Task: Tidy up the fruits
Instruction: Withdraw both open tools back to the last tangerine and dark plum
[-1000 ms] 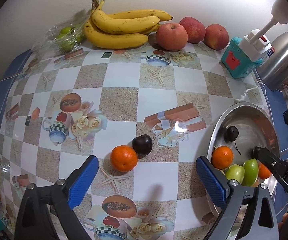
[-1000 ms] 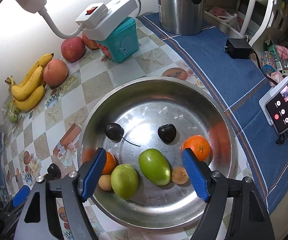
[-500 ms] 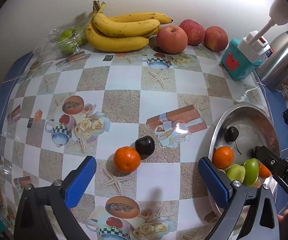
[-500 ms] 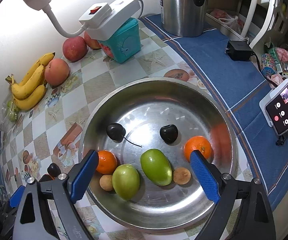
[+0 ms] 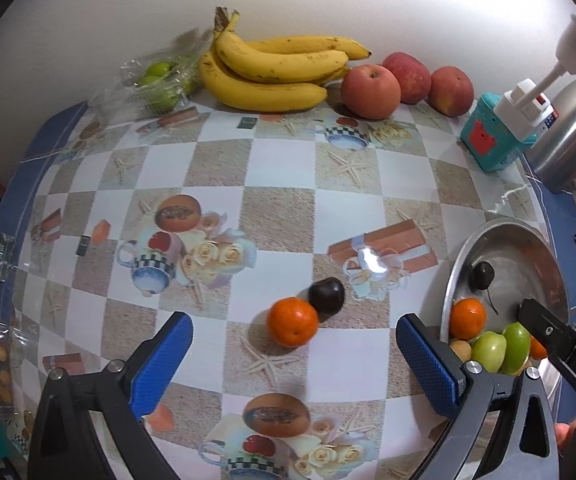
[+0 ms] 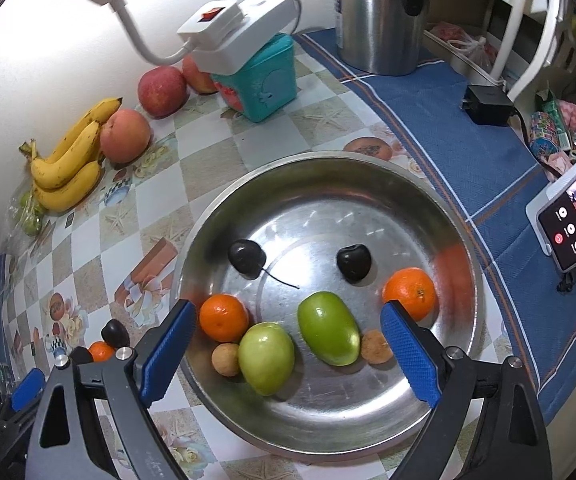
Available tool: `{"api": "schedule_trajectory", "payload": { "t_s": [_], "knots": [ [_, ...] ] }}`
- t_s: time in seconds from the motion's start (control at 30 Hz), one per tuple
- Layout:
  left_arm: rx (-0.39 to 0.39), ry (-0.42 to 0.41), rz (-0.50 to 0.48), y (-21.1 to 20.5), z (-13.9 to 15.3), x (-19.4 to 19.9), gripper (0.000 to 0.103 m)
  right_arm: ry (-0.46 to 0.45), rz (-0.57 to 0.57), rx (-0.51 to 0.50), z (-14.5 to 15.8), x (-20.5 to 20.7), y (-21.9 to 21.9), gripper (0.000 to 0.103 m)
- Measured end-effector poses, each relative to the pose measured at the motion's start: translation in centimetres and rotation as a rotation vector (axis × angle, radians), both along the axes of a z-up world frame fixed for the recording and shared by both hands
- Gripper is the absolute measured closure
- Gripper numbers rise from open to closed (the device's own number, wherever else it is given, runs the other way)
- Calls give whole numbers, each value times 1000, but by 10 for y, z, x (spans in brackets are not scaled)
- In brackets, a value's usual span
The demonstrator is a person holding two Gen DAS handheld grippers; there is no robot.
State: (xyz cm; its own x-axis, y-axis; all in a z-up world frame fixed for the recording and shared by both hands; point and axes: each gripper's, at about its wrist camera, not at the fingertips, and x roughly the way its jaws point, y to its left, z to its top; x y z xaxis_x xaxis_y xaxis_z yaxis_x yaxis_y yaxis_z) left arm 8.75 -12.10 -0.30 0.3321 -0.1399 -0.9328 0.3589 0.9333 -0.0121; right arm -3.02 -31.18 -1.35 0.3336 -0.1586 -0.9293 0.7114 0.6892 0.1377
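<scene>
Hovering, jaws spread and empty: left gripper over a loose orange at lower centre, a dark plum touching it on its upper right. Right gripper, jaws just widened with nothing clamped, above the steel bowl, which holds two green fruits, two oranges, two dark plums and two small brown fruits. Bananas and apples along the top. Risk: closing on the orange may nudge the plum and set it rolling.
</scene>
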Motion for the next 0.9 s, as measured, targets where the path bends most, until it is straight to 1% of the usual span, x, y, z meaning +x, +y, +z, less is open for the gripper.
{"api": "schedule_trajectory", "payload": {
  "t_s": [0.17,0.33,0.47,0.73,0.9],
  "knots": [
    [8,-25,13,11,6,3,0,-5,43,-7,2,8,13,10],
    [2,-24,45,25,8,8,0,1,92,-25,1,18,32,10],
    [-9,-23,86,42,10,15,0,5,147,-21,-1,28,51,10],
    [-7,-18,180,81,9,28,0,-11,252,3,-4,46,87,10],
    [-14,-7,213,98,7,31,0,-10,308,-2,-5,55,108,10]
  ]
}}
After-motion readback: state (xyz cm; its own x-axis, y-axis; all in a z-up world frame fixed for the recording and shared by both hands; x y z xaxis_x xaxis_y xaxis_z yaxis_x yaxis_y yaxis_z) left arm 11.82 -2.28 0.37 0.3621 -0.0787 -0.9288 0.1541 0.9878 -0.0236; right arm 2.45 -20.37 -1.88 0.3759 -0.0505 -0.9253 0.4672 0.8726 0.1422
